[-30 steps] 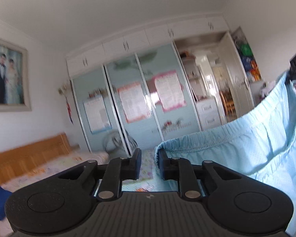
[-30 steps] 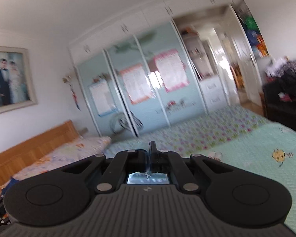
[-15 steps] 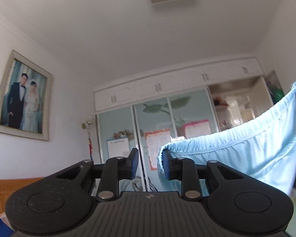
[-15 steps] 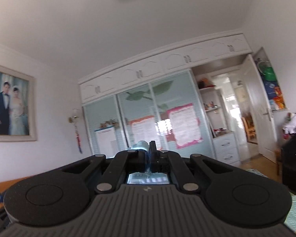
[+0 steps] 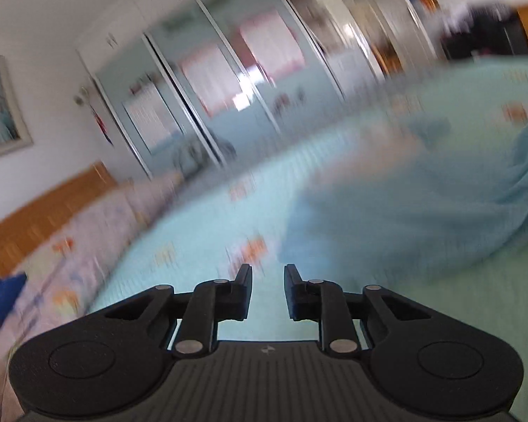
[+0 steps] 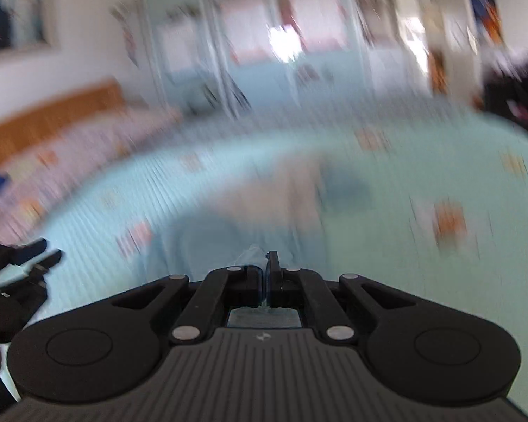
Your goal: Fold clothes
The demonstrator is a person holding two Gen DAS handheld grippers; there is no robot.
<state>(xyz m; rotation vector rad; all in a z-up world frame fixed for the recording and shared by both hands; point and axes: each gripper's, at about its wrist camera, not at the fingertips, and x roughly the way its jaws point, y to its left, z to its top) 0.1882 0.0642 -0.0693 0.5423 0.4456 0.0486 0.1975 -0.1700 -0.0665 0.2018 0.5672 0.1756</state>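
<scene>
A light blue garment (image 5: 404, 211) spreads over the pale green bed cover (image 5: 193, 232) ahead and to the right of my left gripper (image 5: 268, 290). That gripper is open, low over the bed, with nothing between its fingers. My right gripper (image 6: 265, 274) is shut on a fold of the same light blue cloth (image 6: 251, 258), which bunches just past its tips and trails forward on the bed (image 6: 404, 281). The left gripper (image 6: 42, 255) also shows at the left edge of the right wrist view. Both views are heavily motion-blurred.
A wooden headboard (image 5: 42, 218) and floral bedding run along the left, with a dark blue cloth (image 5: 3, 295) on it. Sliding wardrobe doors (image 5: 228, 88) stand behind the bed. Dark furniture with piled things (image 6: 517, 98) sits at the far right.
Both grippers swung down from the raised, ceiling-facing pose toward the bed. The garment's waistband came off the left gripper's finger and now lies on the cover. The right gripper kept its hold.
</scene>
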